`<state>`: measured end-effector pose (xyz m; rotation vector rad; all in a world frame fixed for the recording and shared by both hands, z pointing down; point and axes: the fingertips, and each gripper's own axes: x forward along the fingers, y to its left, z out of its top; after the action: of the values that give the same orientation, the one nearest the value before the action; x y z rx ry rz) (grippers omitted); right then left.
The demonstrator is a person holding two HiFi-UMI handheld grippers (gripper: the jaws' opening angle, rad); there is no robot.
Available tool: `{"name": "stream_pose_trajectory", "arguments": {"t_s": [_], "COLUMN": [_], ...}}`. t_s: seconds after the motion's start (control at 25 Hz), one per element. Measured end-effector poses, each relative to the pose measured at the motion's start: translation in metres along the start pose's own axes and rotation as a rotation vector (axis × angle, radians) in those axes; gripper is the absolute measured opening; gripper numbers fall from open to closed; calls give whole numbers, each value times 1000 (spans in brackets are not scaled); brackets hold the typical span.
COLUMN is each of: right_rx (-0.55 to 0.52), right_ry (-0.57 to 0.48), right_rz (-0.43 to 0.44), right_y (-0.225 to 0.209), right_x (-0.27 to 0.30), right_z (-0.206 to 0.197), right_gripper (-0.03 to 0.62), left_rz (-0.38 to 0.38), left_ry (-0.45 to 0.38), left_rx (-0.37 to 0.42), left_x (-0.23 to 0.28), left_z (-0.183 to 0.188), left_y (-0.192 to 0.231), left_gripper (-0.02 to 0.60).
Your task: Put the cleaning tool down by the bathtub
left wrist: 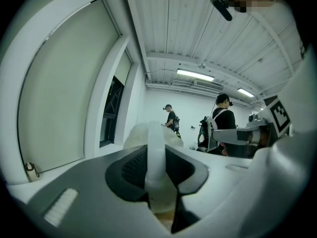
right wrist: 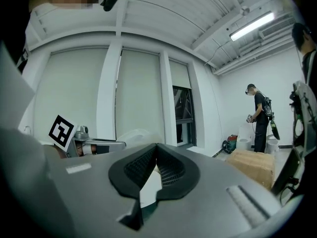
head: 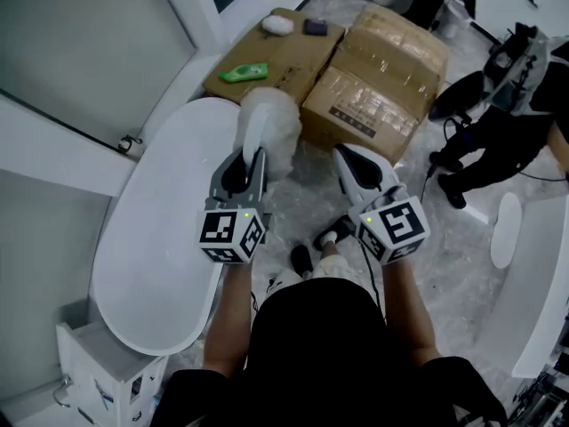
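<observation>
You had your left gripper's (head: pixel 255 157) jaws clamped on the white cleaning tool's (head: pixel 272 124) handle, its fluffy head over the bathtub's (head: pixel 147 247) far end beside the cardboard boxes (head: pixel 373 69), while your right gripper's (head: pixel 348 156) jaws were together, empty.

Cool, even light comes from ceiling tubes (left wrist: pixel 195 75). Both gripper views bulge strongly, with dark vignetted corners; the near foreground blurs. The head view stays dimmer, shadows soft.
</observation>
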<state>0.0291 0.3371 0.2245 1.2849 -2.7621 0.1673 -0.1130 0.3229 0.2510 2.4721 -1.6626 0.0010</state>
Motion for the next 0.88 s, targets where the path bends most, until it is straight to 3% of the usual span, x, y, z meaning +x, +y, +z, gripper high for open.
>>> {"name": "stream_pose_trajectory", "arguments": {"t_s": [0.36, 0.88], "right_rx": [44, 73], "right_ry": [35, 59], "right_rz": [7, 4], "right_y": [2, -46], "right_x": [13, 70], "right_z": [-15, -5], "right_gripper": [9, 9], "left_rz": [-1, 43], "left_ry": [26, 38], "left_rx": [-30, -41], "left_x": [3, 60], "left_z": [-14, 0], "left_y": [14, 54], "left_gripper": [81, 83]}}
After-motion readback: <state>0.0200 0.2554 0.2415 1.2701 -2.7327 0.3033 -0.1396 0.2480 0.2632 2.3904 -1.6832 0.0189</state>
